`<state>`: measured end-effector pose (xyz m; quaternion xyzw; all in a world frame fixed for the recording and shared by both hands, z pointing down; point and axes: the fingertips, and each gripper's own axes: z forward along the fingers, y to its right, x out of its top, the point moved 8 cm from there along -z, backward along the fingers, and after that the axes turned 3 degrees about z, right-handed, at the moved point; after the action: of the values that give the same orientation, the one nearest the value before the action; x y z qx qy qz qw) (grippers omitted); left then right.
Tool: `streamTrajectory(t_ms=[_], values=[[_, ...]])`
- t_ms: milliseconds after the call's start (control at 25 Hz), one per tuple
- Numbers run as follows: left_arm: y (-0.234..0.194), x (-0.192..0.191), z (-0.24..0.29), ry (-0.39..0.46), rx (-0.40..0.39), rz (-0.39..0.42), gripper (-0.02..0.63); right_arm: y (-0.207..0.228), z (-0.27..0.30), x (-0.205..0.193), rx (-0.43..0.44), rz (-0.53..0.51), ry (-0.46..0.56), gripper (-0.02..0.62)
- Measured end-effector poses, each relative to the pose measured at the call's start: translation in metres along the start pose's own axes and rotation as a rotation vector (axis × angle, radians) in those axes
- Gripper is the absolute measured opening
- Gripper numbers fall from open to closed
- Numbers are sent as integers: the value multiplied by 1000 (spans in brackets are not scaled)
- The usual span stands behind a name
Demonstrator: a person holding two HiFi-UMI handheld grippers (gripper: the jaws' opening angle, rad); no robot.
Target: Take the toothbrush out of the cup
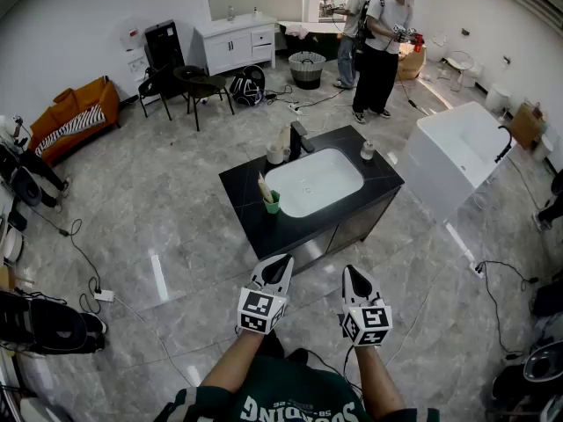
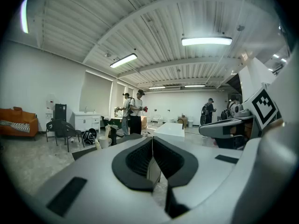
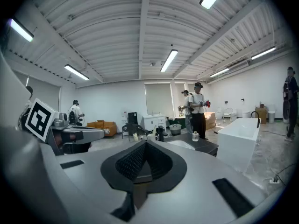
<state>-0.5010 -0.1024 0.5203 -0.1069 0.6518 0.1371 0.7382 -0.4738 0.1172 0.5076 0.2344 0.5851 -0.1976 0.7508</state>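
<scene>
The person's forearms are cut off by the bottom edge of the head view. The left gripper (image 1: 280, 264) and the right gripper (image 1: 352, 272) are held side by side over the floor, well short of the black vanity (image 1: 249, 185). Each gripper's own view shows what the head view cannot: both pairs of jaws are pressed together with nothing between them.

On the vanity top, just left of the white basin (image 1: 312, 183), stands the green cup (image 1: 274, 206). The toothbrush (image 1: 264, 188) leans out of it, and its head is too small to make out. From the low gripper views the cup is mostly hidden behind the grippers' grey bodies.

Behind the basin are a black faucet (image 1: 299, 137), a pale mug (image 1: 277, 154) and a small bottle (image 1: 368, 150). A white bathtub (image 1: 453, 152) sits to the right. Farther off, two people (image 1: 374, 33) stand near a white cabinet (image 1: 236, 42)
</scene>
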Motion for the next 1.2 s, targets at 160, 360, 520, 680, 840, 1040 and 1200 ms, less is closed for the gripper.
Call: streamTrajectory(t_ms=[160,360,520,680,840,1040,1200], values=[[5,-3,-3,-9,-1,-6,14,2,-3,-4,24,36,0,41],[12,-4,-5,-17,-8,-11,14,1,-12,-6,22,14,-8,41],[21,-1,-4,-13,-12,-1,14,5,-19,-4,27,24,-4,43],[26,-2,-3,-14,-14,2,14,10,-23,-7,21,30,3,43],[30,2,-2,-12,-13,4,14,13,-30,-6,20,34,2,42],[31,4,11,-3,-18,3,14,22,-33,-5,7,38,4,43],[28,4,34,5,-27,-6,15,35,-26,-5,-3,31,1,43]])
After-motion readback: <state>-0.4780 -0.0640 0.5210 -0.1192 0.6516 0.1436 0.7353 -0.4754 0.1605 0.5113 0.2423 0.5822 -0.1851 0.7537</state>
